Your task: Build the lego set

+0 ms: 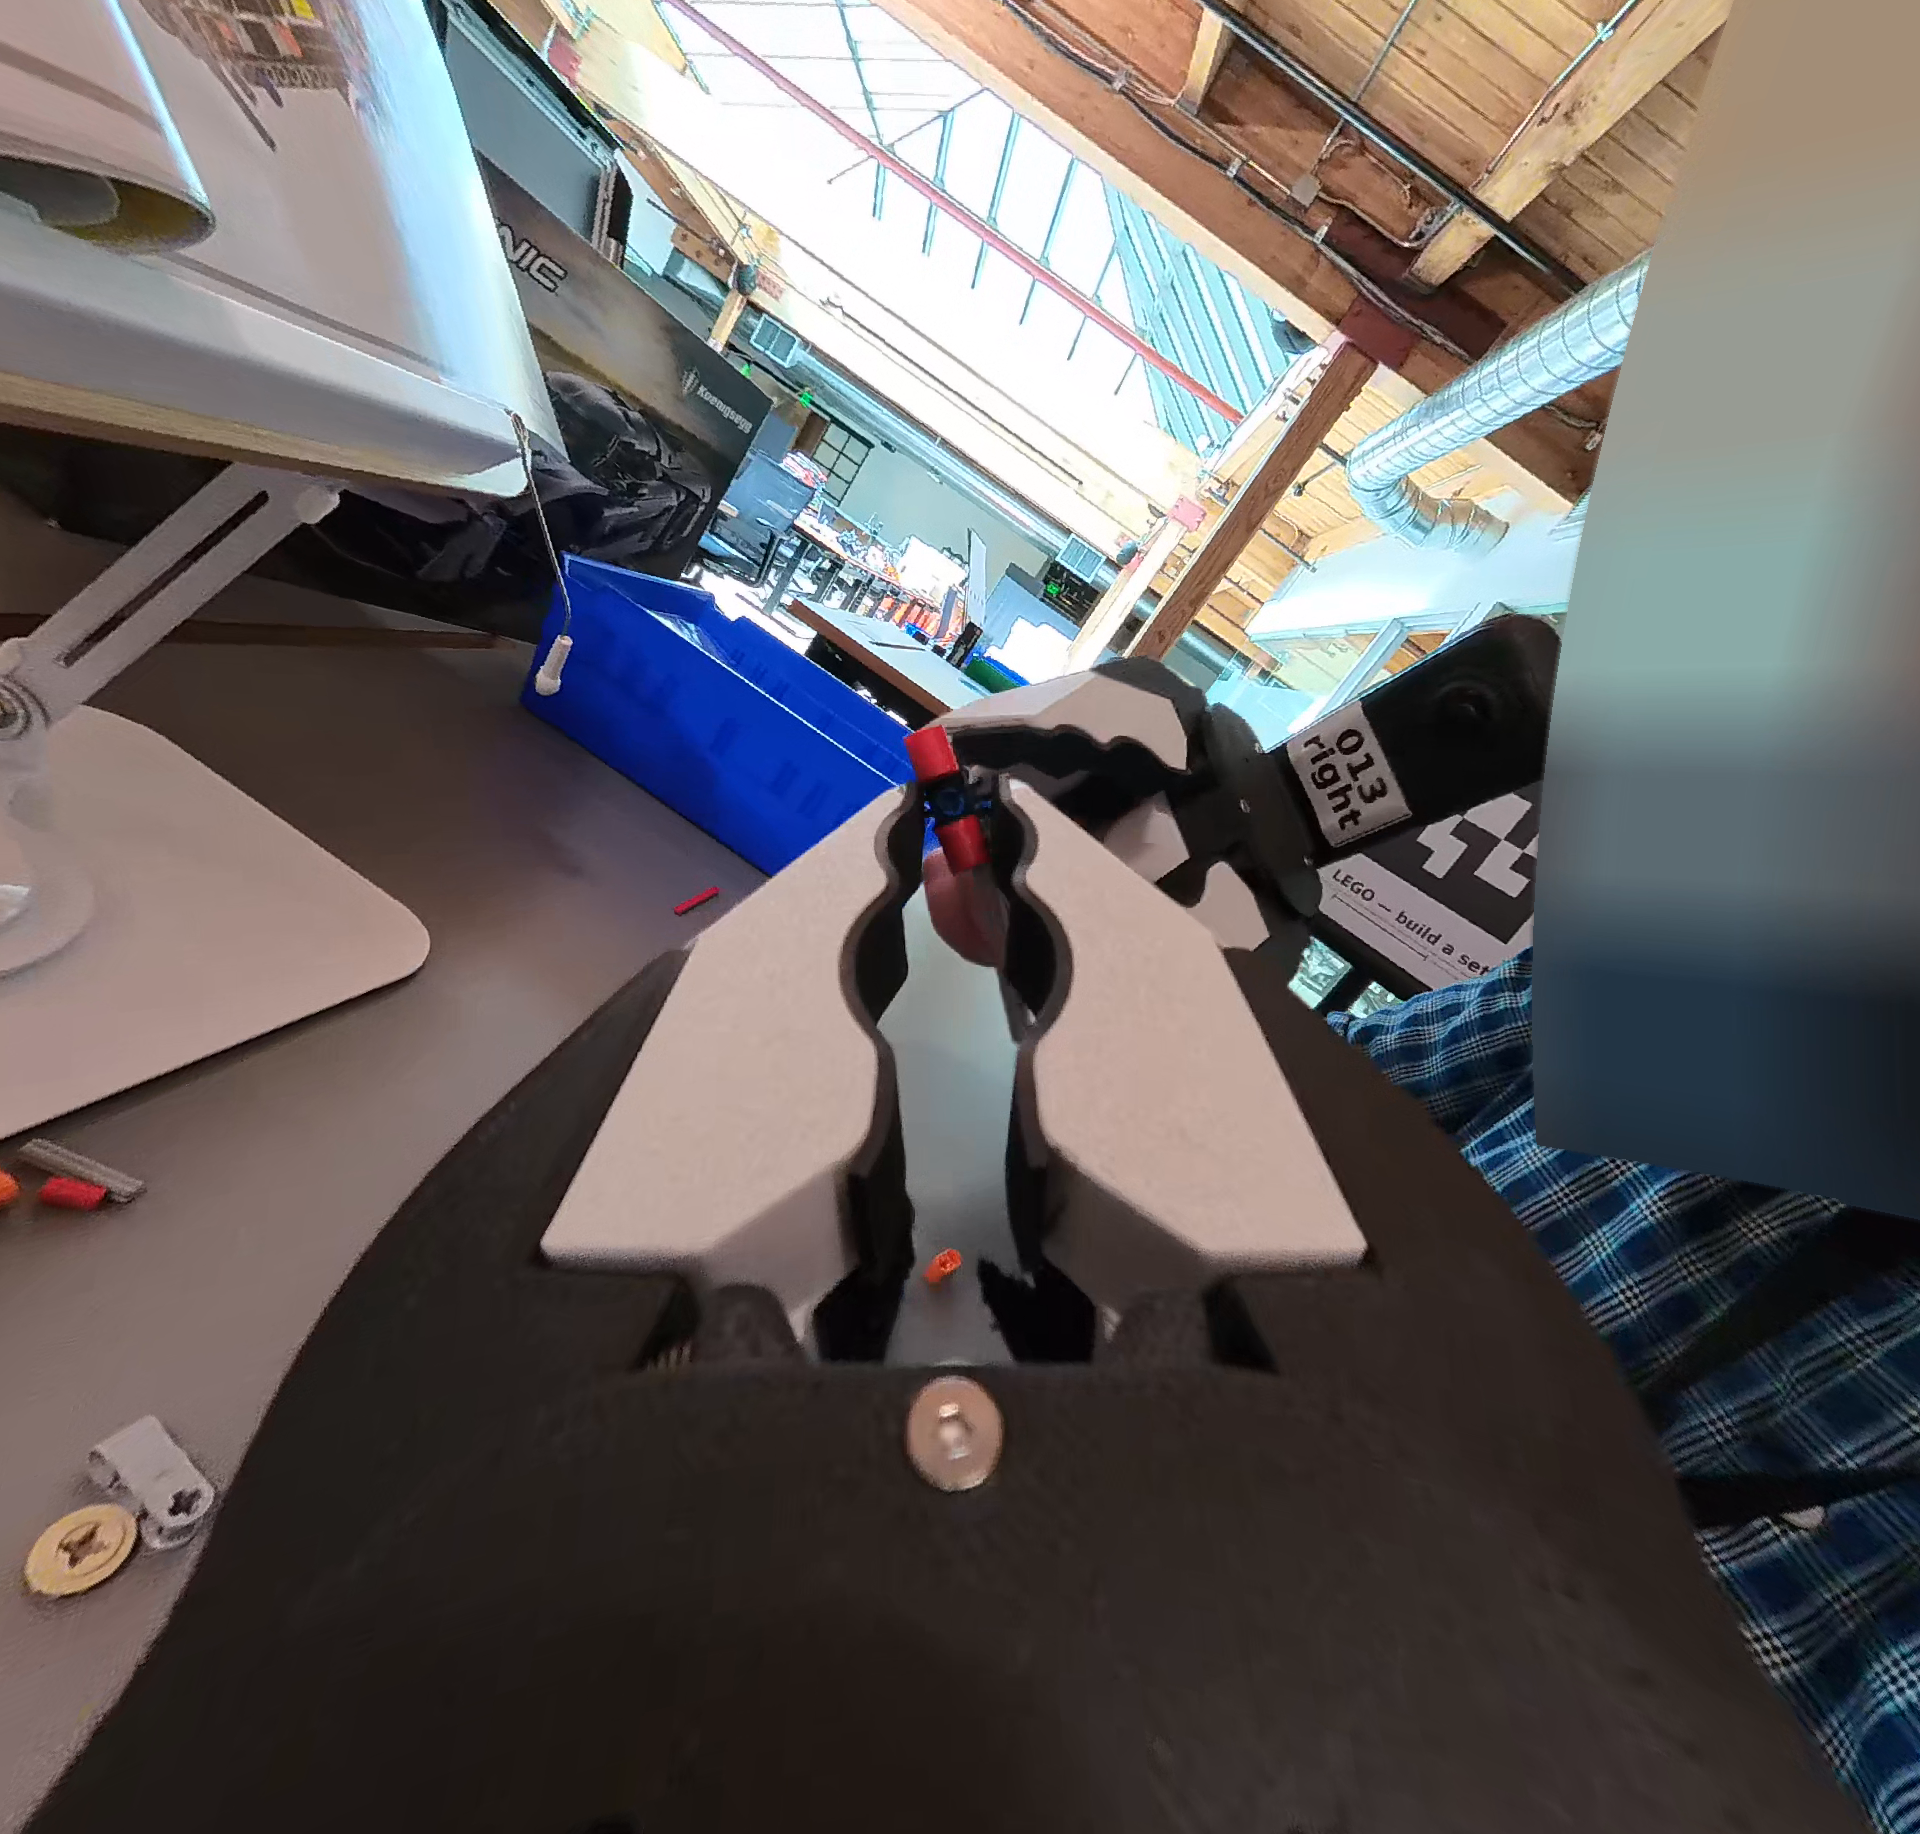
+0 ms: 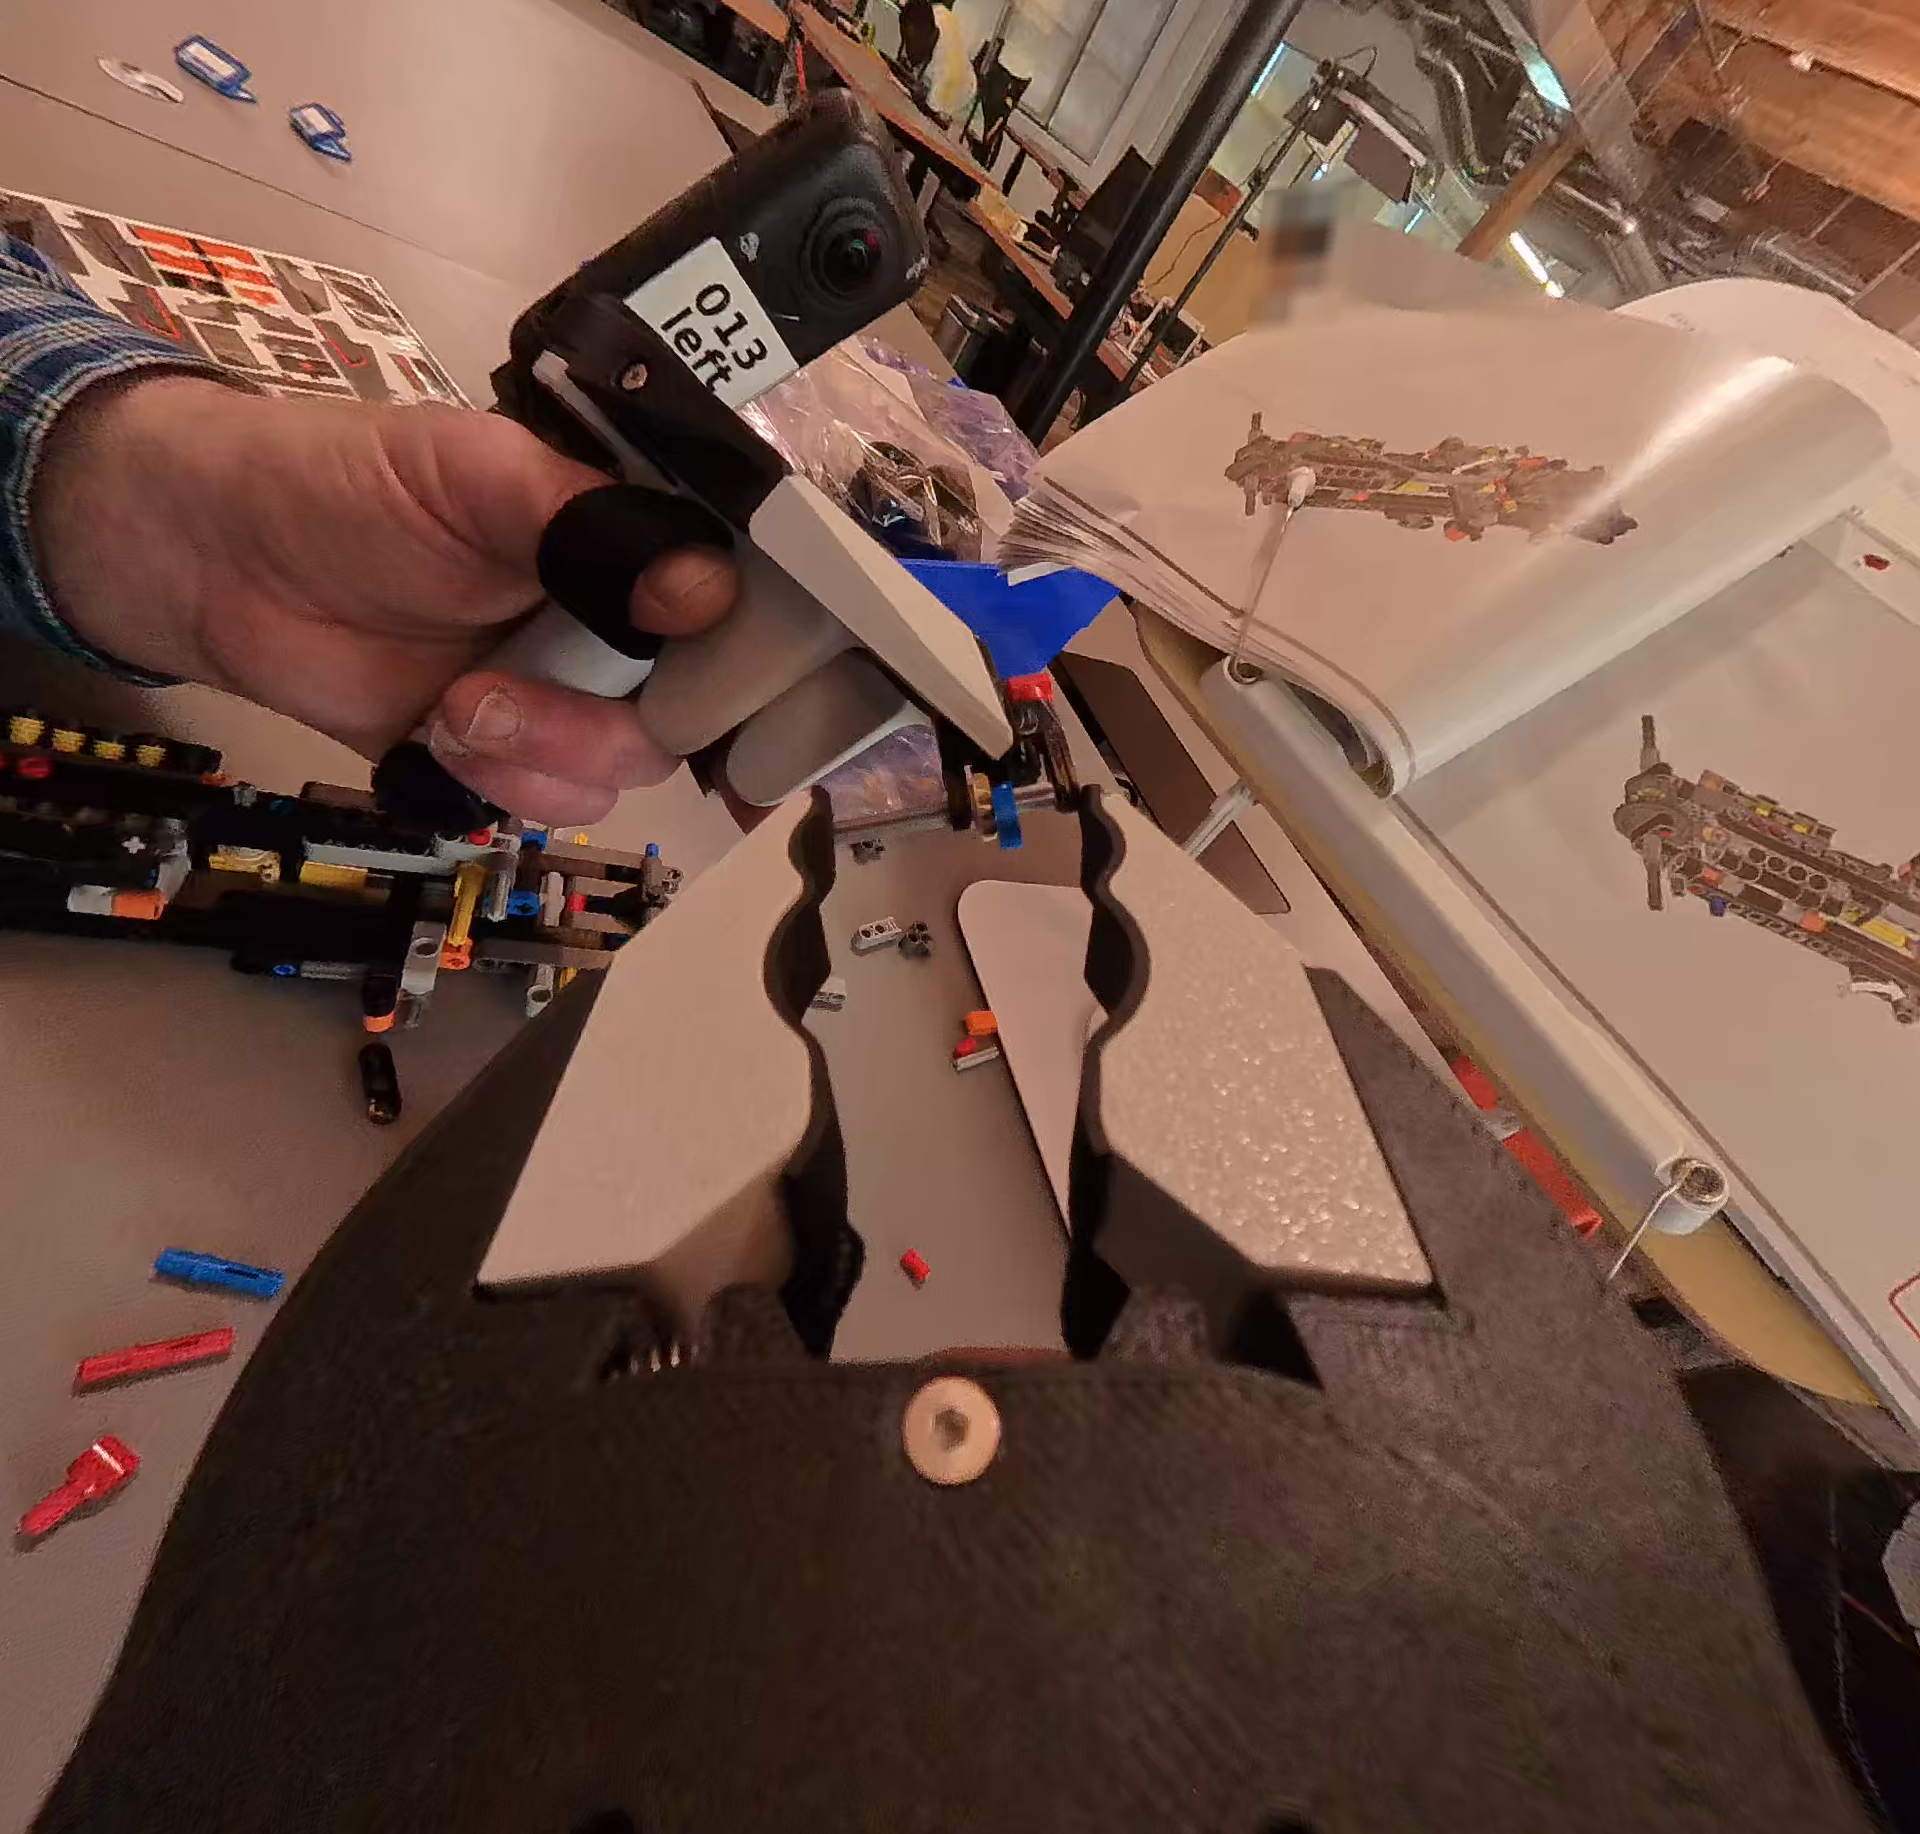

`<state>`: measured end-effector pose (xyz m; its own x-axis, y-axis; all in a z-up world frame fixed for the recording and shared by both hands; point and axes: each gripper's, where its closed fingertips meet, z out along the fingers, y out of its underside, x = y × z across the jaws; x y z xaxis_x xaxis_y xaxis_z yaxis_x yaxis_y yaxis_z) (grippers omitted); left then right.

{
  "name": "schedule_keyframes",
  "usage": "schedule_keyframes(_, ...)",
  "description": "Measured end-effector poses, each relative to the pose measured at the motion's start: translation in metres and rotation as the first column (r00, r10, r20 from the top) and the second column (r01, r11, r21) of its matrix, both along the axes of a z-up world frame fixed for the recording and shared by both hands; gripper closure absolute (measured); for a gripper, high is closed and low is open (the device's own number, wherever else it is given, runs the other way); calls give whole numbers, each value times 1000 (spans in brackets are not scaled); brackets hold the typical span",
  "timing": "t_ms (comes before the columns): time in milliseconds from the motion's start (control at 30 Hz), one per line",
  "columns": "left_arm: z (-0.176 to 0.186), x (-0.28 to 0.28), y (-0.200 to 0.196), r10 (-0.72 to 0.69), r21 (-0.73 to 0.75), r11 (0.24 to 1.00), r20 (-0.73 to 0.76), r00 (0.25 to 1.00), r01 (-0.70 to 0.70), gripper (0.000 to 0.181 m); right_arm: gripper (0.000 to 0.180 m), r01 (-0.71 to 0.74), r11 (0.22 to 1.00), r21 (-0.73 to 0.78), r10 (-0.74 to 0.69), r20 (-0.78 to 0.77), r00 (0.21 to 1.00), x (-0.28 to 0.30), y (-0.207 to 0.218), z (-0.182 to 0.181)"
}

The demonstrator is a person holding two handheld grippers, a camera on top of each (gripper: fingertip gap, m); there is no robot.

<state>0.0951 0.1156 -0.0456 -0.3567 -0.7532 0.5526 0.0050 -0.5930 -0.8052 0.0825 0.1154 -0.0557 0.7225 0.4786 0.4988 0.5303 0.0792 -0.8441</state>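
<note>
Left wrist view: left gripper [image 1: 961, 813] pinches a small lego assembly [image 1: 951, 797] with red bushes, lifted above the table [image 1: 436, 849]. Right gripper [image 2: 951, 828] jaws stand apart, tips flanking the assembly's axle; contact unclear. Partly built model [image 2: 312, 880] on the table, left of the instruction booklet [image 2: 1507, 558].

Blue plaid sleeve [image 1: 1714, 1317], black gripper [image 1: 961, 797] body, 2 white fingers [image 1: 758, 1057], silver screw [image 1: 954, 1433]

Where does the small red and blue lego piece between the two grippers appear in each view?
Left wrist view: small red and blue lego piece at centre, at the left gripper tips.
Right wrist view: upper centre, beyond the right gripper.
Shared landmark: blue bin.
</note>
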Motion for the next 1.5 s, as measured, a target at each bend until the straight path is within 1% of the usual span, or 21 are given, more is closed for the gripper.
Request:
schedule_keyframes(133,0,0,1,5,-11,1000,2,1000,-5,171,131,33,999,39,-33,12,999,1,2,0)
schedule_keyframes(167,1,-1,1,4,-14,1000,6,1000,-4,170,128,48,997,61,-50,35,998,2,2,0)
schedule_keyframes(267,1,-1,2,7,-16,1000,2,1000,-7,170,131,68,989,129,-82,105,991,0,2,-1)
schedule_keyframes(367,-1,-1,2,1,-26,1000,-1,1000,-1,170,131,73,989,129,-87,105,991,0,4,-4)
schedule_keyframes(500,0,-1,2,3,-12,1000,0,1000,-3,170,135,38,994,105,-43,47,998,3,-1,2)
schedule_keyframes(633,1,-2,5,0,-2,1000,-4,1000,0,170,133,-52,996,67,49,56,997,1,-10,5)
schedule_keyframes(800,-2,0,1,-12,5,1000,-17,1000,12,171,134,-83,996,42,79,80,994,3,-9,2)
schedule_keyframes(933,-5,2,0,-14,-5,1000,-26,1000,14,170,132,-68,997,37,64,116,991,2,-5,-5)
schedule_keyframes(1067,-5,2,1,-15,-7,1000,-29,999,15,171,131,-57,996,63,47,143,989,3,-3,-7)
schedule_keyframes(1133,-6,2,0,-20,-11,1000,-32,999,20,170,132,-51,994,92,33,195,980,2,-3,-9)
schedule_keyframes(1200,-6,2,0,-20,-24,1000,-35,999,19,171,132,-39,993,113,14,213,977,2,-1,-11)
schedule_keyframes(1267,-6,2,-1,-27,-24,999,-32,999,26,171,133,-36,990,135,8,203,979,1,-2,-8)
schedule_keyframes(1367,-8,2,0,-25,-23,999,-40,999,24,170,132,-30,991,133,-1,227,974,2,-1,-11)
schedule_keyframes(1500,-10,4,-1,-25,1,1000,-49,999,25,170,140,-30,994,105,12,169,986,6,-2,-11)
